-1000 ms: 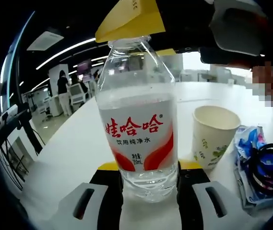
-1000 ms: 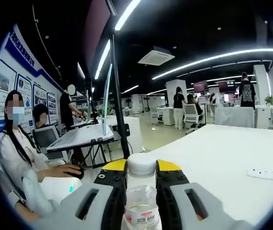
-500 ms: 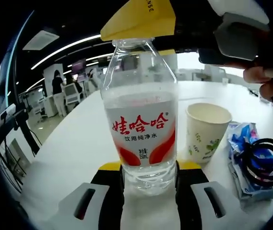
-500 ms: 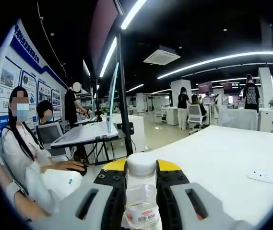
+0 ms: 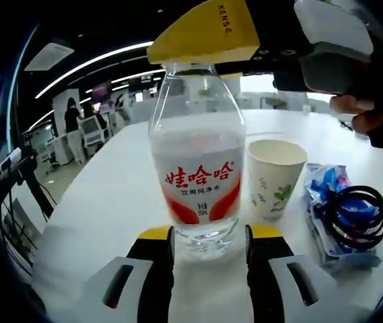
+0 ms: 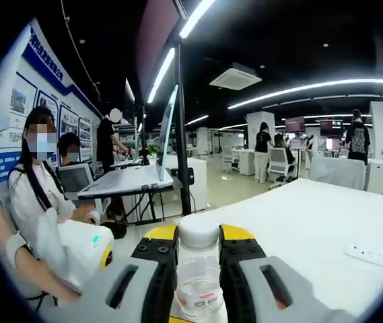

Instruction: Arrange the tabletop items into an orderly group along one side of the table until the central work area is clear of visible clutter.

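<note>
The right gripper (image 6: 198, 269) jaws pinch the water bottle (image 5: 198, 182) at its neck, while the left gripper (image 5: 208, 269) jaws stand spread beside its smooth, probably slippery base

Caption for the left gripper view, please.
Right gripper grips the water bottle by its neck on the white table, beside a paper cup.

On the clear plastic water bottle with the red-and-white label (image 5: 198, 168) I read large red Chinese characters, 娃哈哈, with a registered mark beside them, and under them a smaller line, 饮用纯净水. The tiny print below that is too small for me. On the yellow jaw tip of the other gripper (image 5: 208, 31) I read "XENSE".
</note>
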`<action>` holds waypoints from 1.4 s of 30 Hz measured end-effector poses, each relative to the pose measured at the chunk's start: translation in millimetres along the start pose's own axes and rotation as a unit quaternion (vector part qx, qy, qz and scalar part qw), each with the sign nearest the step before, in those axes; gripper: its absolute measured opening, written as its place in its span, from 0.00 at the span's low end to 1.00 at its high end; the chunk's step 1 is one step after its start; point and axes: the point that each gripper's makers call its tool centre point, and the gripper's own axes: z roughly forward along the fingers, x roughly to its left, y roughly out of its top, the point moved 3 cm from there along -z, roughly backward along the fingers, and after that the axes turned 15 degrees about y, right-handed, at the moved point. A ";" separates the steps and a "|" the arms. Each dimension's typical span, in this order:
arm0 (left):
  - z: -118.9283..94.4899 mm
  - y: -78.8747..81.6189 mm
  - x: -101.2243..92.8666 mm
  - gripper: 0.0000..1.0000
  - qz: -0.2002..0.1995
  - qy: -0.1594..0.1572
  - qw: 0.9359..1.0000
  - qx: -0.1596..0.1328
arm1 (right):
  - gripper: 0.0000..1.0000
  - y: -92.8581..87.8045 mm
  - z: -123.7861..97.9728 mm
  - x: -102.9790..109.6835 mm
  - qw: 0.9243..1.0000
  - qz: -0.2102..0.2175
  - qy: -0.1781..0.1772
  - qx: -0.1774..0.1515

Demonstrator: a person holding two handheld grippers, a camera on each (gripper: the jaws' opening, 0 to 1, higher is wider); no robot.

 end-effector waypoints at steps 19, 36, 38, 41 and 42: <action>-23.5 0.3 7.4 0.43 -0.069 -0.069 0.994 0.039 | 0.21 -1.2 -4.4 5.6 1.000 0.007 0.010 0.012; -38.1 -4.2 8.2 0.43 -0.041 -0.091 0.994 0.039 | 0.22 -2.6 -6.8 7.4 1.000 0.009 0.007 0.020; -39.4 -2.1 9.6 0.43 -0.042 -0.093 0.994 0.038 | 0.26 1.0 -9.8 5.0 1.000 0.016 0.009 0.012; -42.0 0.5 11.7 0.43 -0.039 -0.100 0.994 0.034 | 0.36 2.5 -14.5 4.8 1.000 0.016 0.021 0.014; -42.0 0.7 12.9 0.43 -0.034 -0.104 0.993 0.031 | 0.42 1.0 -16.2 5.8 0.999 0.016 0.032 0.022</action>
